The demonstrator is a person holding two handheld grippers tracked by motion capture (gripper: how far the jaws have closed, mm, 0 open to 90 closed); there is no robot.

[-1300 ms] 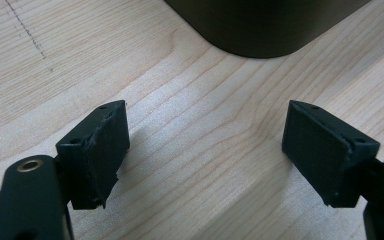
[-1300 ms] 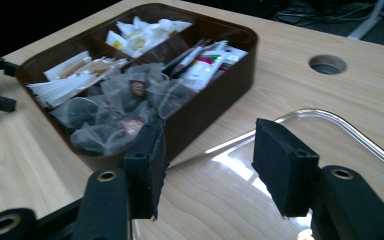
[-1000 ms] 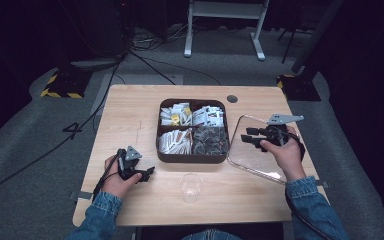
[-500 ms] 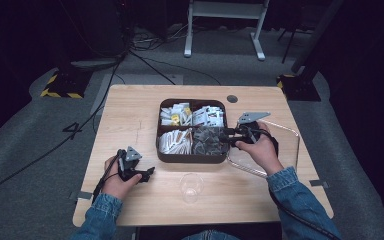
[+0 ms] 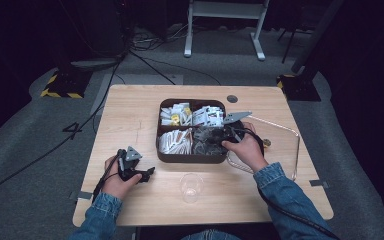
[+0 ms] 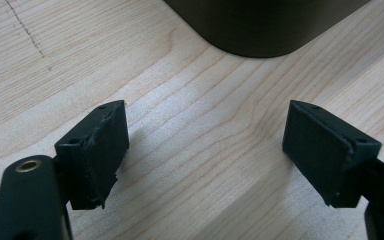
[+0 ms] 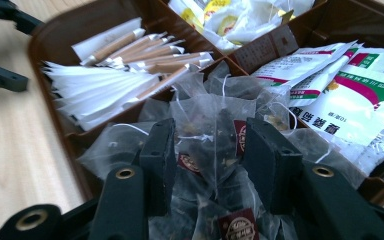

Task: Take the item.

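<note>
A brown four-part tray (image 5: 190, 158) sits mid-table. Its near-right compartment holds mesh tea bags (image 7: 205, 115). My right gripper (image 5: 206, 141) hangs low over that compartment. Its jaws are partly open and stand either side of one tea bag (image 7: 211, 131) with a dark red tag, with a gap at each pad. Paper-wrapped sticks (image 7: 125, 65) fill the near-left part, and printed white packets (image 7: 350, 85) the far-right part. My left gripper (image 5: 147, 173) rests on the wood left of the tray, its jaws wide open around bare table (image 6: 205, 150).
A clear lid (image 5: 285, 150) lies right of the tray, under the right forearm. An empty clear cup (image 5: 191, 186) stands near the front edge. The tray's dark corner (image 6: 260, 25) lies just ahead of the left jaws. Yellow-and-white sachets (image 5: 174, 115) fill the far-left compartment.
My right gripper has moved left from over the clear lid to the tray's near-right compartment and come down among the tea bags. The left gripper has stayed put.
</note>
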